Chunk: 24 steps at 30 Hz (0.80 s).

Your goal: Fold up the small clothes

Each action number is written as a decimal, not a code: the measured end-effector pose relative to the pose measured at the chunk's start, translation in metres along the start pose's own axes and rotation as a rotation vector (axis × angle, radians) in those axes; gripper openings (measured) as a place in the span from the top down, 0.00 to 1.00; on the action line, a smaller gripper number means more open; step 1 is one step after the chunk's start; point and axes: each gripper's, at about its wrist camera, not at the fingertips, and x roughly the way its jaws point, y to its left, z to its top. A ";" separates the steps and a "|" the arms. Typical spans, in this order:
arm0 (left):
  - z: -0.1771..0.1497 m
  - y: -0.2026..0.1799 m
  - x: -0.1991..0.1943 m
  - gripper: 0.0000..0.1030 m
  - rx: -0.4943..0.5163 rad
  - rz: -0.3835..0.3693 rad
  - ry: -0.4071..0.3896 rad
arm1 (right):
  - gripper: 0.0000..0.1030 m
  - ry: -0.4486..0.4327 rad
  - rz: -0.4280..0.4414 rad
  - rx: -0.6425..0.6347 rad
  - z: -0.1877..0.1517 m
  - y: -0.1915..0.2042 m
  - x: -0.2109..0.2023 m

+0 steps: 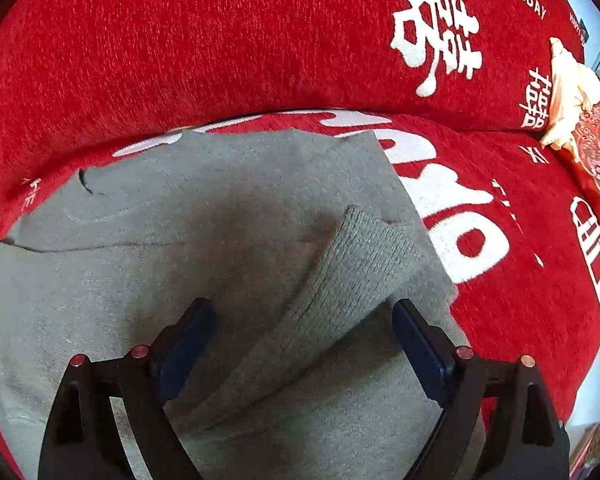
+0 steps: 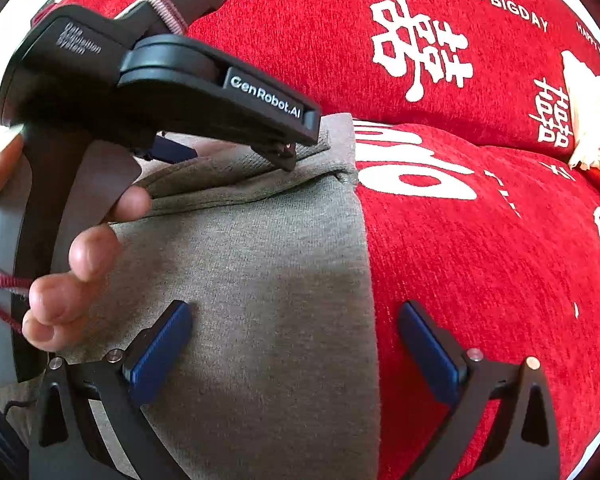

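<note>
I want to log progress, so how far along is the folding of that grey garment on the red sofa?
Partly done. The grey garment lies flat on the red sofa cover, one layer already overlapping. In hand: the left tool stands open around a raised ribbed strip. The right tool hangs open over the garment's right edge. Left: laying that strip down and the final folds.

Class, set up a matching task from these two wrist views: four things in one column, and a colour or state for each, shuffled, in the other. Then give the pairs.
Column 1
1. garment
2. sofa cover
3. left gripper
4. crumpled cloth

Column 2
A. red with white lettering
B. cream, lying by the sofa back
C. grey, spread flat with a raised fold
D. open, fingers on either side of the fold

Pairs: 1-C, 2-A, 3-D, 4-B
</note>
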 end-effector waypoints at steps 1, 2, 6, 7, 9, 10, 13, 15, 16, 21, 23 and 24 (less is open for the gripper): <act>-0.002 0.002 -0.003 0.11 -0.006 -0.015 -0.005 | 0.00 0.000 0.000 0.000 0.000 0.000 0.000; -0.002 0.005 -0.007 0.11 -0.015 -0.035 -0.011 | 0.00 0.000 0.001 0.000 0.000 0.000 0.000; -0.006 0.024 -0.031 0.11 -0.056 -0.116 -0.052 | 0.00 -0.003 0.014 0.006 0.001 -0.002 -0.001; -0.007 0.030 -0.037 0.11 -0.060 -0.107 -0.064 | 0.00 -0.004 0.018 0.010 0.002 -0.003 -0.002; -0.008 0.042 -0.044 0.11 -0.071 -0.072 -0.083 | 0.00 -0.008 0.015 0.023 0.006 -0.007 -0.005; -0.009 0.051 -0.046 0.11 -0.082 -0.041 -0.088 | 0.00 -0.014 0.011 0.025 0.008 -0.008 -0.007; -0.009 0.075 -0.043 0.11 -0.138 0.043 -0.069 | 0.00 -0.042 -0.013 0.032 0.023 -0.014 -0.013; -0.011 0.082 -0.034 0.11 -0.162 0.070 -0.034 | 0.00 -0.050 -0.032 0.036 0.034 -0.018 -0.014; -0.014 0.082 -0.029 0.11 -0.159 0.084 -0.020 | 0.00 -0.051 -0.045 0.041 0.039 -0.021 -0.014; -0.029 0.046 -0.015 0.11 -0.036 0.054 0.027 | 0.00 -0.071 -0.062 0.065 0.047 -0.032 -0.024; -0.038 0.028 -0.022 0.11 0.048 0.011 0.002 | 0.00 -0.074 -0.066 0.059 0.048 -0.037 -0.026; -0.041 0.026 -0.023 0.11 0.060 -0.033 0.012 | 0.00 -0.076 -0.071 0.064 0.050 -0.042 -0.026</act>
